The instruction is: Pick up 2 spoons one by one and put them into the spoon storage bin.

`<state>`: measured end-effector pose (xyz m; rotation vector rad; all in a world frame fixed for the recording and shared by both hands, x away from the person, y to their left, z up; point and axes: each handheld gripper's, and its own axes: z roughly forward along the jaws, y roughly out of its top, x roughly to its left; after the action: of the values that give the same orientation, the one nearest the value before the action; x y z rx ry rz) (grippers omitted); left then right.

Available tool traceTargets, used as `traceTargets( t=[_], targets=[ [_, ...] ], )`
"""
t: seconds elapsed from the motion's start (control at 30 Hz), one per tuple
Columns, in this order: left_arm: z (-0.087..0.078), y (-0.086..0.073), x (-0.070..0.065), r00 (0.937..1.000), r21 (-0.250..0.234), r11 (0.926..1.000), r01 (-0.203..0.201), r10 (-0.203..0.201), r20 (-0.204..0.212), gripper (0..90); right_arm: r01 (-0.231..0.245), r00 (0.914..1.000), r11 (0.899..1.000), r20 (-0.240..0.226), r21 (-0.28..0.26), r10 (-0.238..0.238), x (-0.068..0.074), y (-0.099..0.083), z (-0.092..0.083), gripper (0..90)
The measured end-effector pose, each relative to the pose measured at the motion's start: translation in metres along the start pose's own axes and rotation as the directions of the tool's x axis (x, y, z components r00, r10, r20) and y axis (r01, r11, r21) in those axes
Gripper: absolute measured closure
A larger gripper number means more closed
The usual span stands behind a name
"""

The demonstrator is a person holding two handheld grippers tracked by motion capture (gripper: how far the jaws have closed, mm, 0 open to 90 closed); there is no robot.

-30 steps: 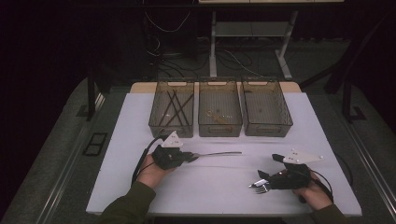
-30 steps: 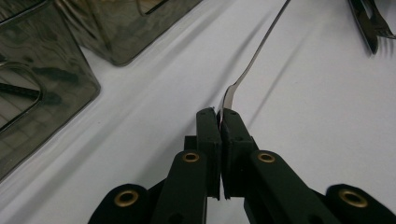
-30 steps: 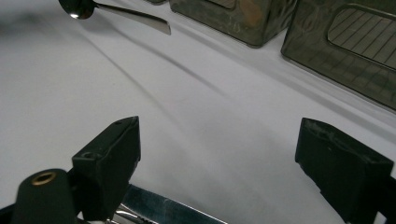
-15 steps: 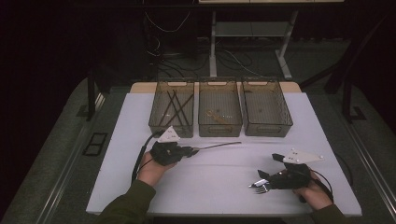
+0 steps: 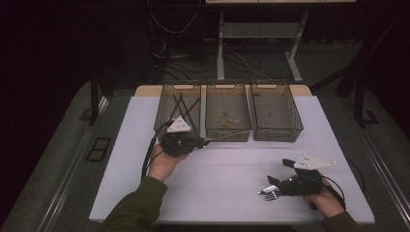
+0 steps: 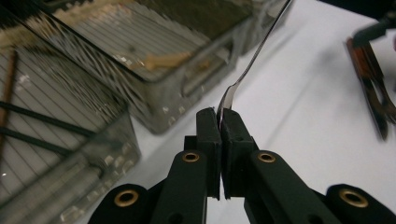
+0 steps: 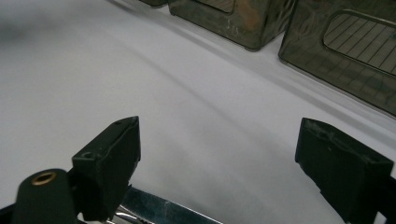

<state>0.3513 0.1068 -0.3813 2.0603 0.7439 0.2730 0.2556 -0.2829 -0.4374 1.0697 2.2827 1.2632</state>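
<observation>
Cutlery sorting is only partly done, as we judge it. Three mesh bins stand in a row at the far side of the white table [image 5: 145,193]: the left bin [image 5: 164,108] already holds dark chopsticks [image 5: 183,107], the middle bin [image 5: 227,133] holds some small pale pieces that we cannot name, and the right bin [image 5: 292,128] looks nearly empty. Two pieces are not yet put away.

Our left gripper [image 5: 205,143] has its jaws pressed together on a slim metal utensil [image 6: 254,56]; the left gripper view shows the pads squeezing its flat end while the long handle points away, toward the front wall of the middle bin. It hangs above the table, just before the bins, so we think the drop into a bin is the step in hand. The left hand [image 5: 162,164] holds the tool almost level, with the forearm coming in from below.

Our right gripper [image 5: 270,186] rests low at the near right of the table, jaws standing wide apart and holding nothing. A fork [image 5: 269,195] lies just beside them on the table, so it waits for its turn.
</observation>
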Motion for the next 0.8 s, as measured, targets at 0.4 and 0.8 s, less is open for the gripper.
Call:
traceTargets(
  t=[0.4,0.8],
  targets=[
    [0.017,0.035,0.018,0.9963,0.002,0.9994,0.034,-0.034,-0.08,86.9,-0.003,1.0,1.0,0.003,-0.006,0.003,-0.001,0.0,-0.001,14.4],
    [0.048,0.062,0.032,0.9849,0.039,0.9969,0.068,-0.06,-0.162,86.8,-0.003,1.0,1.0,0.002,-0.011,0.003,-0.001,0.001,-0.002,14.4]
  ],
)
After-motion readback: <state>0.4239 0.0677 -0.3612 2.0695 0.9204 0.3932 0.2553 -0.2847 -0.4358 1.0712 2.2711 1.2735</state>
